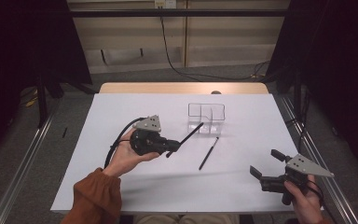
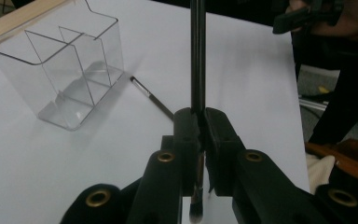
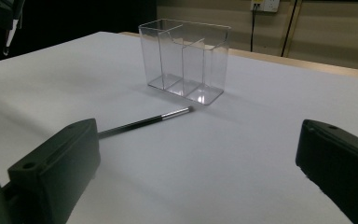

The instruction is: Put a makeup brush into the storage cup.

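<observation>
My left gripper (image 1: 170, 147) (image 2: 199, 116), held over the middle left of the white table (image 1: 121, 107), is shut on a thin black brush (image 1: 189, 135) (image 2: 196, 56). The handle points towards the clear three-compartment holder (image 1: 206, 119) (image 2: 60, 70) (image 3: 186, 60), and the bristle end pokes out behind the jaws. A second black brush with a silver ferrule (image 1: 208, 154) (image 2: 154, 98) (image 3: 140, 122) lies flat on the table in front of the holder, which stands empty. My right gripper (image 1: 266, 163) (image 3: 196, 140) hovers near the front right corner with its jaws wide apart and nothing between them.
A wooden strip (image 1: 182, 87) runs along the table's far edge. Metal rails (image 1: 23, 158) flank the table on both sides, and a black cable (image 1: 172, 56) hangs down the back wall. Dark curtains close in left and right.
</observation>
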`<state>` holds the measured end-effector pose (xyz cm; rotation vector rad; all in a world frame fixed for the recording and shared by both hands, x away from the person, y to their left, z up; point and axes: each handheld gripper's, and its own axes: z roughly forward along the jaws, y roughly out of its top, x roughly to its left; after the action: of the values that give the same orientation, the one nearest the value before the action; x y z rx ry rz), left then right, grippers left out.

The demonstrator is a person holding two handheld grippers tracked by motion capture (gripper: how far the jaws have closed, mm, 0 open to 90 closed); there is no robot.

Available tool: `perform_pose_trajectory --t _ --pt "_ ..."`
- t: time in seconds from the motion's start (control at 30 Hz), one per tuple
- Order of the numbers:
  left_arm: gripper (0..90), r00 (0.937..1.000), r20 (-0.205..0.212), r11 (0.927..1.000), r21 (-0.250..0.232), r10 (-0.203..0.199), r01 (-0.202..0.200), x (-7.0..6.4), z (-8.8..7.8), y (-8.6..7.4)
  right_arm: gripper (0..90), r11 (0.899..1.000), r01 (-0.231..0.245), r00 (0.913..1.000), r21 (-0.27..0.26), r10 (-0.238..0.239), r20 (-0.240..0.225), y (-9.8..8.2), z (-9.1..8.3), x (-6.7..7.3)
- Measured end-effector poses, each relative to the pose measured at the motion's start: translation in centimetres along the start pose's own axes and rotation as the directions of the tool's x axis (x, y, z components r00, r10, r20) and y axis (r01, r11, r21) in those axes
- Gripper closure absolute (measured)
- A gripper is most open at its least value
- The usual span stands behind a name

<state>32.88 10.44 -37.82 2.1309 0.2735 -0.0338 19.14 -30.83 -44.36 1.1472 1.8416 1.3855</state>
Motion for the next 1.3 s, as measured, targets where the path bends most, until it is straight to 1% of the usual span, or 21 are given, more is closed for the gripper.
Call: perform_pose_trajectory --t 0.07,0.13,0.27,0.33,0.37,0.43,0.47,0.5,0.6,0.7,0.83,0.9,0.97,1.0,1.03,1.07,1.1,1.13,1.23,1.27,1.3 --pt "84.1 0.9999 0.010 0.9994 0.034 -0.008 0.008 -0.1 0.0 0.2 0.0 1.000 0.000 1.0000 0.002 0.000 -0.001 0.0 0.0 0.0" --pt "84.1 0.9997 0.019 0.9987 0.049 -0.016 0.015 -0.2 0.0 0.4 0.0 1.000 0.001 1.0000 0.002 -0.001 -0.002 0.0 0.0 0.0" --pt "84.1 0.9995 0.029 0.9948 0.101 -0.009 0.006 -0.4 0.4 0.6 0.0 1.000 0.010 0.9999 0.009 -0.010 -0.005 0.0 0.0 0.0" --pt "84.1 0.9994 0.031 0.9904 0.137 0.013 -0.017 -0.5 0.6 0.8 0.0 1.000 0.009 0.9999 0.010 -0.009 -0.005 0.0 0.0 0.0" --pt "84.1 0.9991 0.031 0.9868 0.158 0.030 -0.034 -0.6 0.7 0.9 0.0 1.000 0.011 0.9999 0.009 -0.011 -0.005 0.0 0.0 0.0" --pt "84.1 0.9983 0.033 0.9806 0.189 0.047 -0.052 -0.7 0.8 1.1 0.0 1.000 0.010 0.9999 0.011 -0.010 -0.004 0.0 0.0 0.0" --pt "84.1 0.9982 0.037 0.9777 0.203 0.047 -0.054 -0.7 0.9 1.3 0.0 1.000 0.010 0.9999 0.011 -0.010 -0.004 0.0 0.0 0.0" --pt "84.1 0.9978 0.037 0.9731 0.222 0.055 -0.062 -0.8 0.9 1.4 0.0 1.000 0.011 0.9999 0.010 -0.011 -0.005 0.0 0.0 0.1" --pt "84.1 0.9967 0.051 0.9542 0.290 0.063 -0.075 -1.4 1.3 1.9 0.0 1.000 0.012 0.9999 0.010 -0.012 -0.004 0.0 0.0 0.1" --pt "84.1 0.9966 0.051 0.9379 0.338 0.065 -0.079 -1.8 1.9 2.0 0.0 1.000 0.012 0.9999 0.011 -0.012 -0.007 0.0 0.0 0.0" --pt "84.0 0.9961 0.060 0.9162 0.392 0.066 -0.084 -1.6 2.6 1.9 0.0 1.000 0.015 0.9999 0.012 -0.015 -0.009 0.0 0.0 0.0" --pt "84.0 0.9956 0.062 0.9023 0.422 0.070 -0.089 -1.6 2.9 1.8 0.0 1.000 0.014 0.9999 0.013 -0.014 -0.008 0.0 0.0 0.0" --pt "84.0 0.9956 0.068 0.8919 0.443 0.065 -0.088 -1.6 3.0 1.8 0.0 1.000 0.014 0.9999 0.014 -0.014 -0.009 0.0 0.0 0.0" --pt "84.0 0.9945 0.075 0.8807 0.463 0.073 -0.100 -1.5 3.0 1.9 0.0 1.000 0.013 0.9999 0.013 -0.013 -0.009 0.0 0.0 0.0" --pt "84.0 0.9950 0.072 0.8798 0.466 0.070 -0.095 -1.4 3.0 1.9 0.0 1.000 0.011 0.9999 0.013 -0.011 -0.009 0.0 0.0 0.0" --pt "84.0 0.9947 0.077 0.8739 0.476 0.068 -0.096 -1.4 3.0 1.9 0.0 1.000 0.012 0.9999 0.013 -0.012 -0.009 0.0 0.0 0.0" --pt "84.0 0.9950 0.073 0.8750 0.475 0.068 -0.095 -1.3 3.0 1.9 0.0 1.000 0.013 0.9999 0.014 -0.013 -0.010 0.0 0.0 0.1" --pt "84.0 0.9942 0.083 0.8677 0.487 0.069 -0.101 -1.4 2.9 1.9 0.0 1.000 0.013 0.9999 0.016 -0.012 -0.008 0.0 0.0 0.1" --pt "84.0 0.9932 0.081 0.8524 0.511 0.083 -0.113 -1.4 2.9 1.8 0.0 1.000 0.014 0.9999 0.014 -0.014 -0.008 0.0 0.0 0.1" --pt "84.0 0.9933 0.083 0.8464 0.521 0.081 -0.112 -1.4 2.9 1.8 0.0 1.000 0.016 0.9998 0.015 -0.015 -0.008 0.0 0.0 0.1" --pt "84.0 0.9932 0.089 0.8351 0.539 0.076 -0.112 -1.3 3.1 1.7 0.0 1.000 0.015 0.9998 0.015 -0.015 -0.010 0.0 0.0 0.1"
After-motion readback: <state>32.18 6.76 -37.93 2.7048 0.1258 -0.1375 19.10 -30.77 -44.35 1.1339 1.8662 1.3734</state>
